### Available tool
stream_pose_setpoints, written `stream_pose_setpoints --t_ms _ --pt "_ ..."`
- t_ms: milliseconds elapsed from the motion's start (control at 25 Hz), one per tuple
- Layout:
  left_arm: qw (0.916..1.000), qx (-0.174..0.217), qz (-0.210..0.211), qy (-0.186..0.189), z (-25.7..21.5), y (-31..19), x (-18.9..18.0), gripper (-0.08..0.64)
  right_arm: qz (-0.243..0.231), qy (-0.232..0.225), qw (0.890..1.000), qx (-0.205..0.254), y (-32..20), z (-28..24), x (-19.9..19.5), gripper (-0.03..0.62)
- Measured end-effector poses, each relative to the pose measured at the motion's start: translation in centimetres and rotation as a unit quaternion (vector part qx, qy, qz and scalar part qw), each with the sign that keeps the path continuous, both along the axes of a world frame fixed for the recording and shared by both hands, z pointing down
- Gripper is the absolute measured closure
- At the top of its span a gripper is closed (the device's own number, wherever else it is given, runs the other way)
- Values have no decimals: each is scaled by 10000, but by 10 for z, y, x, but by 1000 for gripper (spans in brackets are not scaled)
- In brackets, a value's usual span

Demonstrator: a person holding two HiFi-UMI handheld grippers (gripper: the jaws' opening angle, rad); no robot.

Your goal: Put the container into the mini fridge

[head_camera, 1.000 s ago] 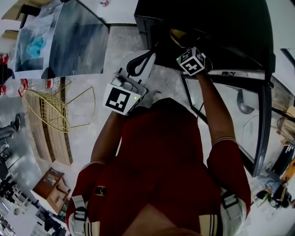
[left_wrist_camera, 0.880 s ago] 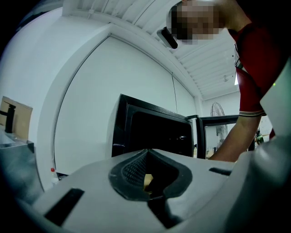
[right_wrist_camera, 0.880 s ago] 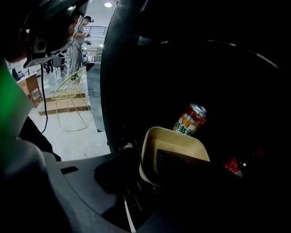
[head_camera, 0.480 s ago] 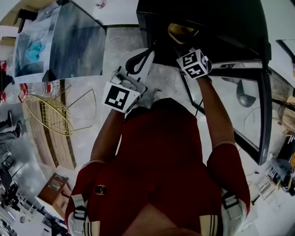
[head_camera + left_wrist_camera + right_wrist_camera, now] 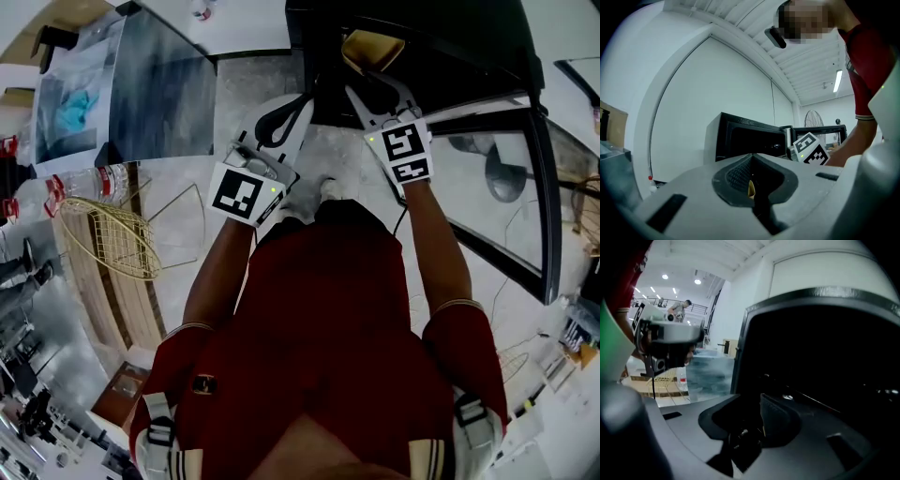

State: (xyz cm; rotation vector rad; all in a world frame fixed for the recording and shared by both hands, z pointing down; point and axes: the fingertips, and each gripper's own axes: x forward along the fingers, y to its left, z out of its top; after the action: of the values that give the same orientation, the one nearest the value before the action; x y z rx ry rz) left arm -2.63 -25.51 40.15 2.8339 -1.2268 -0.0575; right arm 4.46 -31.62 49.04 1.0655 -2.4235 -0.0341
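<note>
At the far left a yellow wire basket (image 5: 103, 239) lies on the floor, and a clear plastic bottle (image 5: 103, 178) lies just beyond it. To the right of them the left gripper (image 5: 298, 114) is held in front of the person's red shirt (image 5: 319, 328) and points toward the black mini fridge (image 5: 469, 37). Its fingers (image 5: 733, 176) are pressed together, with only a thin slit between them, and they carry nothing. Further right, the right gripper (image 5: 378, 92) reaches to the dark opening of the fridge. Its fingers (image 5: 777, 420) stand partly apart and have just been closing a little, and nothing is between them. The container (image 5: 372, 47), a tan one, is inside the fridge, just beyond the right fingertips, and they do not touch it. The inside is very dark, so the container seems to rest on a shelf, but I cannot be sure of this. At the far right the glass door (image 5: 487, 197) of the fridge stands open.
</note>
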Motion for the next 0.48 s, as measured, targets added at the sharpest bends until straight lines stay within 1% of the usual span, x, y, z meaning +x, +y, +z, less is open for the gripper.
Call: stream_pose_setpoints --t_ms 280,480 --pt "9998 -4 204 -17 -9 21 -4 554 150 -667 9973 266 43 -53 -7 497" --pt "9993 118 352 17 -19 38 0 554 148 -1128 9920 545 75 -86 -13 529"
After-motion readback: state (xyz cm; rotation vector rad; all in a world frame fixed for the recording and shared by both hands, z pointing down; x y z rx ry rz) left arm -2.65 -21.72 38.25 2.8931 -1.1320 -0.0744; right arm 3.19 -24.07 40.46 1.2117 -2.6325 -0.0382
